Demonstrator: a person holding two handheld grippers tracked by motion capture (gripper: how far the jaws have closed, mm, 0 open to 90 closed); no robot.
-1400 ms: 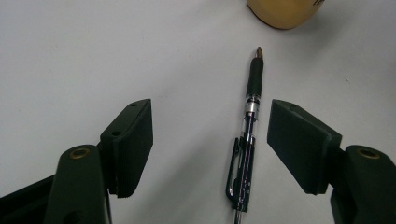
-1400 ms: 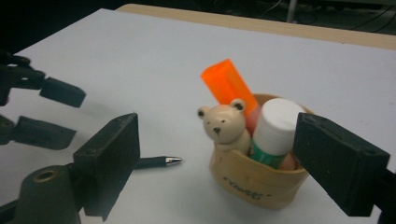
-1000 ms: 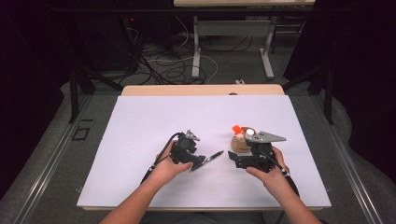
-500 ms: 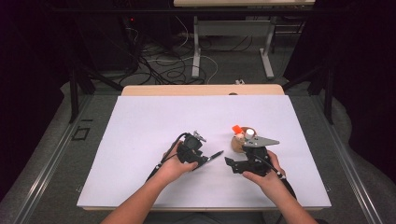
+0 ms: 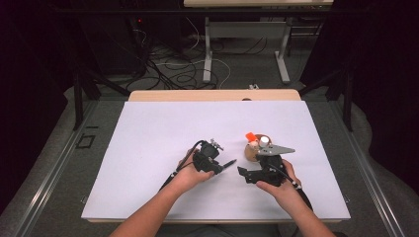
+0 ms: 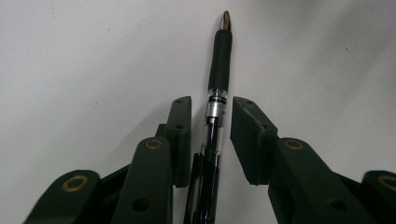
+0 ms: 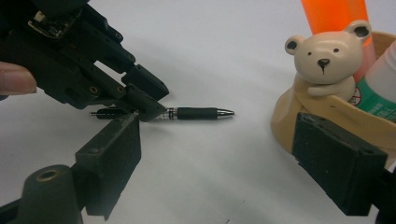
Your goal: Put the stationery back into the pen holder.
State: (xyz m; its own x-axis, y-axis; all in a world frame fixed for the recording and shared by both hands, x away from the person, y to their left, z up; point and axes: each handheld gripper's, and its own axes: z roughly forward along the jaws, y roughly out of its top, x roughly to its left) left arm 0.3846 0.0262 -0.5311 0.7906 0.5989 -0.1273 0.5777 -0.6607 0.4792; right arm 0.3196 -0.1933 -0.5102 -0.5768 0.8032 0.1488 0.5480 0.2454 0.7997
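Observation:
A black pen (image 6: 219, 65) with a metal tip lies on the white table (image 5: 148, 138). My left gripper (image 6: 211, 105) straddles its clear middle section, open, with a narrow gap on each side of the barrel. In the high view the left gripper (image 5: 217, 167) sits at the table's centre with the pen's tip (image 5: 228, 163) pointing right. My right gripper (image 5: 243, 173) faces it from the right, open wide and holding nothing. In the right gripper view the pen (image 7: 198, 113) lies ahead of the right gripper (image 7: 224, 140), and the left gripper (image 7: 149, 100) stands over its rear half.
A tan bear-shaped pen holder (image 7: 322, 60) stands just right of the pen, holding an orange marker (image 7: 334, 14) and a white bottle with a green label (image 7: 383, 79). In the high view the bear-shaped holder (image 5: 253, 150) is behind the right gripper. A wooden table edge (image 5: 212, 95) lies beyond.
The right gripper has come down and left toward the pen tip. The left hand has shifted slightly forward over the pen.

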